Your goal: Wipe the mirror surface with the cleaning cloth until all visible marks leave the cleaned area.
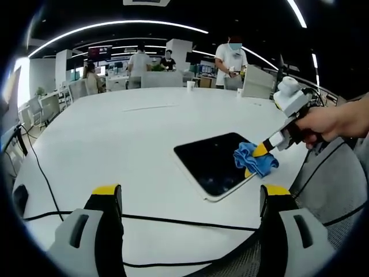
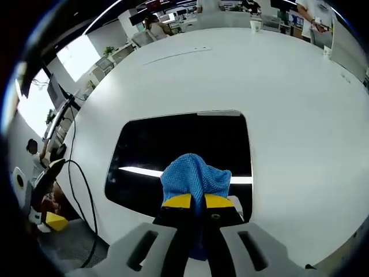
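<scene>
A dark rectangular mirror (image 1: 214, 163) with a white frame lies flat on the white table (image 1: 127, 138). In the right gripper view the mirror (image 2: 173, 144) reflects a bright light strip. A blue cleaning cloth (image 2: 195, 178) rests on its near part, and my right gripper (image 2: 198, 201) is shut on it. In the left gripper view that right gripper (image 1: 260, 151) comes in from the right, held by a hand, pressing the blue cloth (image 1: 255, 160) onto the mirror's right edge. My left gripper (image 1: 190, 193) stands open with nothing between its jaws, short of the mirror.
A black cable (image 1: 173, 221) runs along the table's near edge. White cups (image 1: 191, 85) stand at the far side. Several people (image 1: 232, 56) are behind the table. A grey chair (image 1: 337, 190) sits at the right. Cables and a yellow object (image 2: 55, 220) lie on the floor.
</scene>
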{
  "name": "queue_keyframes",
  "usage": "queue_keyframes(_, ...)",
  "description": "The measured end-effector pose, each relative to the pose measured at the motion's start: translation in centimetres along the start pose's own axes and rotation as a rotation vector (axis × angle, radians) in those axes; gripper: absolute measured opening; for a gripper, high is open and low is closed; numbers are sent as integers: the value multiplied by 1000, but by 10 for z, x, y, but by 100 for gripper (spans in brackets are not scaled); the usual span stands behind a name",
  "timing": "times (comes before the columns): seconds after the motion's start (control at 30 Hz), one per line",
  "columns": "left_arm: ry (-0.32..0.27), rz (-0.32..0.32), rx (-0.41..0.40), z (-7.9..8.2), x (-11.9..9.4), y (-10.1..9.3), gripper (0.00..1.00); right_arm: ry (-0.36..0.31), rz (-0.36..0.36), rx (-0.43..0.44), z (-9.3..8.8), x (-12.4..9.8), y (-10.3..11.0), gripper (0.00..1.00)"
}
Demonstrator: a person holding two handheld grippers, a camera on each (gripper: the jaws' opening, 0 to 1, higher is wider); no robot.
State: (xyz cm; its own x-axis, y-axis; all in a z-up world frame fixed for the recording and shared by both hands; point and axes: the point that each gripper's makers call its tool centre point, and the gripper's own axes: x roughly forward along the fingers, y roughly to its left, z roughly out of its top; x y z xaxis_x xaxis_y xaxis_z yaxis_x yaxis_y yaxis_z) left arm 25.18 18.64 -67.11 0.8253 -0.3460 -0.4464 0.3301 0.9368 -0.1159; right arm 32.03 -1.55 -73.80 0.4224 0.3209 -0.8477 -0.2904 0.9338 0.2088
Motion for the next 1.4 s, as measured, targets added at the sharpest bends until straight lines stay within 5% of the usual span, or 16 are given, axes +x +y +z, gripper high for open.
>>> queue_keyframes(0.87,8,-29,14,-1,1,-6,99,21,63,-80,3,21,76,0)
queue_keyframes(1.4,11,-28,9,-3,1,-6,99,32,102,-73,6,28,99,0)
